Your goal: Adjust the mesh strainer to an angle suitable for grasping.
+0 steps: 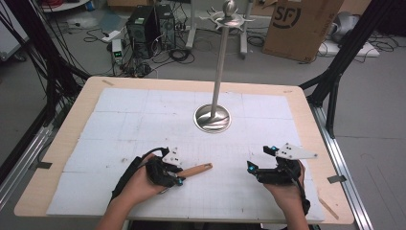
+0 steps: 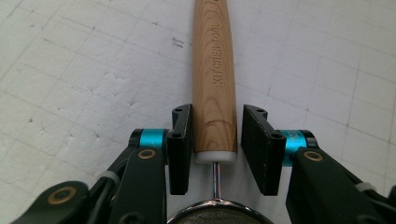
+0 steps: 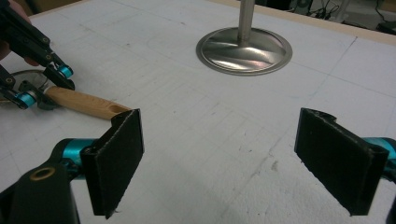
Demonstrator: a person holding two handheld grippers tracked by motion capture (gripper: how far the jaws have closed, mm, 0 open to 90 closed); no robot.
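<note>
Left tool [image 2: 215, 140] straddles wooden handle [image 2: 214, 79] of strainer, jaws not yet clamped. Right tool [image 3: 219, 154] released, idle. Next, likely: squeeze, lift toward stand [image 1: 212, 118].

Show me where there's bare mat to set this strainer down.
Open mat lies between the left gripper and right gripper, beyond the wooden handle, and in the far-left squares beside the stand's steel base. It is crowded only around that base and both hands.
</note>
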